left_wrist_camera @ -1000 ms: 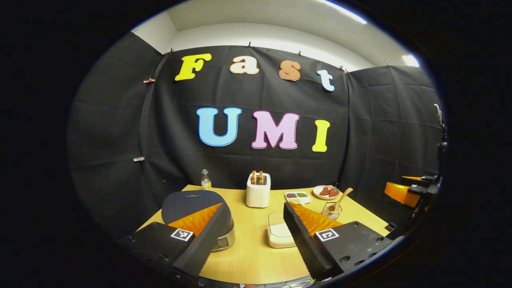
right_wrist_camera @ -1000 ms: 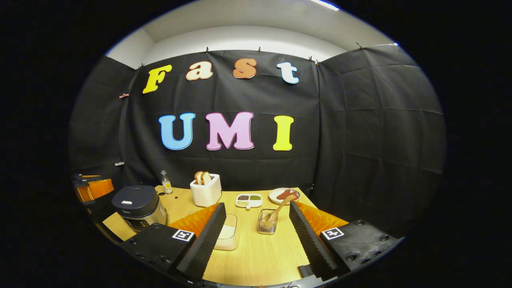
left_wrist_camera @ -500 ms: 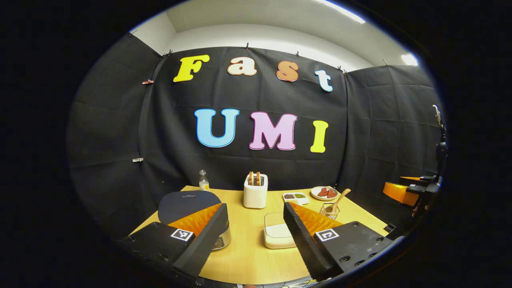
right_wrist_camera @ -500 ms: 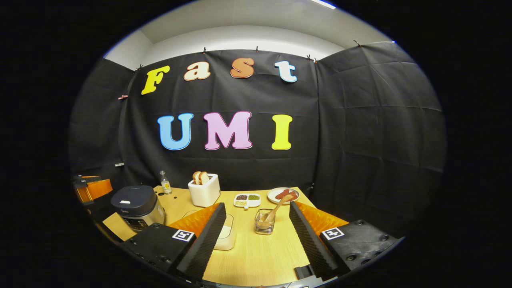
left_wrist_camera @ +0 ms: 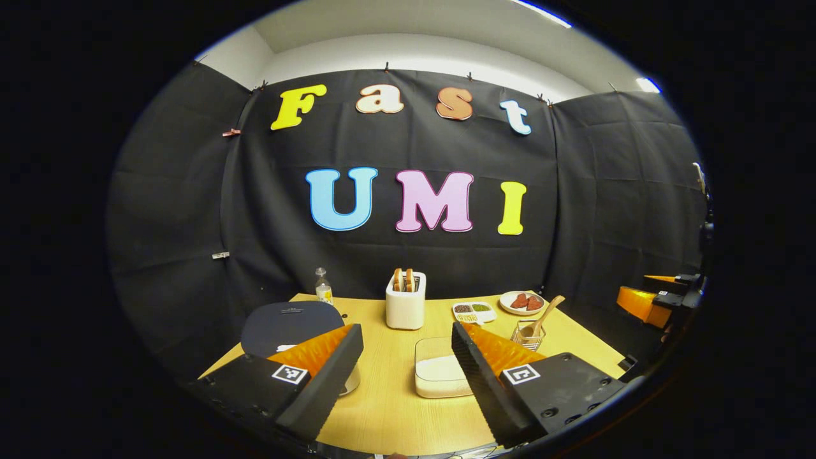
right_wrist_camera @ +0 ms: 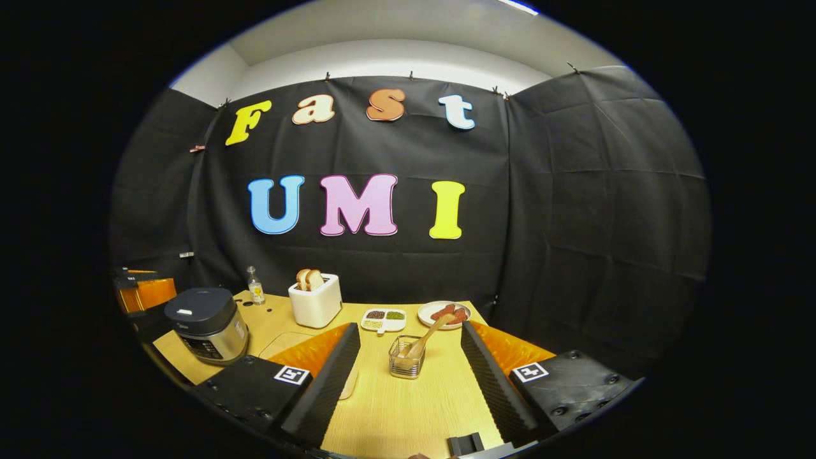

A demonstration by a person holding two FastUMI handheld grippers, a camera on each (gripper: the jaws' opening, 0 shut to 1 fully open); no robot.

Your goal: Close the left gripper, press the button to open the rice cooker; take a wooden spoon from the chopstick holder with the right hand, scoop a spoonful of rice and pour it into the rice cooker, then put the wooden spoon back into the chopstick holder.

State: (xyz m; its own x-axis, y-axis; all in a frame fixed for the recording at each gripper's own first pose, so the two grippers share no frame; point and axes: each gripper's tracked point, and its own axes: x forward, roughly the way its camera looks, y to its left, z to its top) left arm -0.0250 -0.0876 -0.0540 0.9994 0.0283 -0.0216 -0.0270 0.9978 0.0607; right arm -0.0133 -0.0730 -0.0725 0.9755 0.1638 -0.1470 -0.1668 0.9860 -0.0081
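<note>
In the left gripper view, the left gripper is seen at the bottom of the frame with its jaws spread wide and nothing held between them; the rice cooker is partly hidden behind the left finger at lower left, its dark lid shut; the clear box of rice is framed between the two fingers at lower centre; the wire chopstick holder with the wooden spoon leaning in it is found just right of the right finger; the other gripper is glimpsed at the right edge.

In the right gripper view, the right gripper is likewise released and empty at the bottom of the frame; the chopstick holder is placed between its fingers, apart from both, with the wooden spoon tilted toward the upper right; the rice cooker is set at the left on the wooden table; a white toaster holding bread, a small bottle, a divided dish and a plate are ranged along the back of the table.
</note>
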